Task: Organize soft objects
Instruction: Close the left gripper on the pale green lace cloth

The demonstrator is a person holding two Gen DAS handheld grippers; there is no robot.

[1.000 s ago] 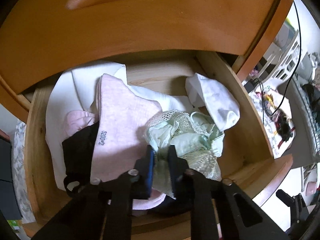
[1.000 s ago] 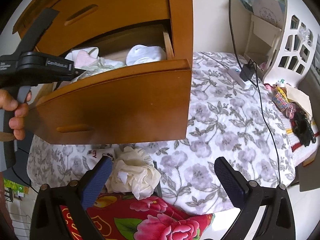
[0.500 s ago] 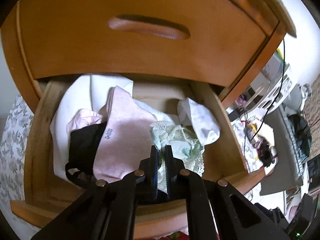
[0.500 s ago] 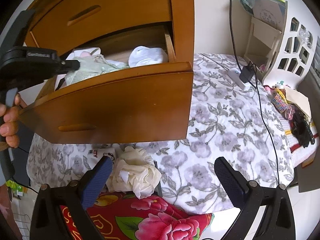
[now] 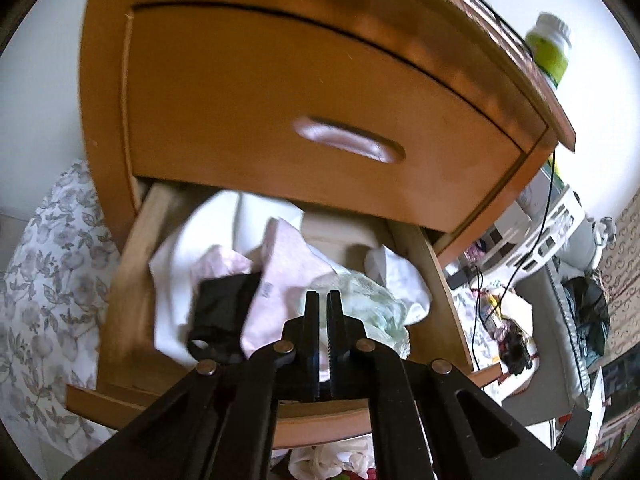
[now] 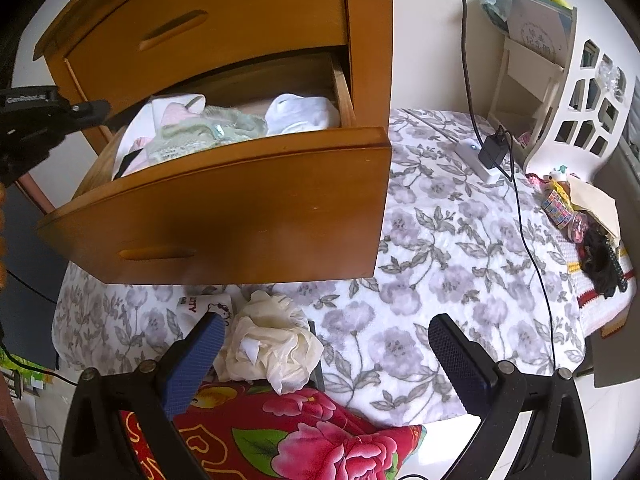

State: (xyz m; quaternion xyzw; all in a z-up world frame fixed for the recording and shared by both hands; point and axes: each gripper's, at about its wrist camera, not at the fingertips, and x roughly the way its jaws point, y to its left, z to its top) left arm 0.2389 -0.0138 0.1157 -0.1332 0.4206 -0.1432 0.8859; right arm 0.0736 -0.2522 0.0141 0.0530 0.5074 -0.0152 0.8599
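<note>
The left wrist view is showing the left gripper (image 5: 323, 294) closed on nothing above the open wooden drawer (image 5: 132, 280), which is holding a pale green lace garment (image 5: 372, 300), pink and white cloths, and something black. Only the right wrist view is showing the right gripper (image 6: 324, 334) gaping wide over a crumpled cream cloth (image 6: 272, 344) lying on the floral quilt (image 6: 440, 264) below the drawer.

My left gripper (image 5: 323, 304) is matte black plastic, two narrow ribbed fingers with silver round-head screws at the pivots below. My right gripper (image 6: 324, 344) has the same black frame and screws, but textured dark-blue pads (image 6: 200, 356). White lettering on the left tool's body, at nine o'clock in the right view, is too blurred to read surely.
</note>
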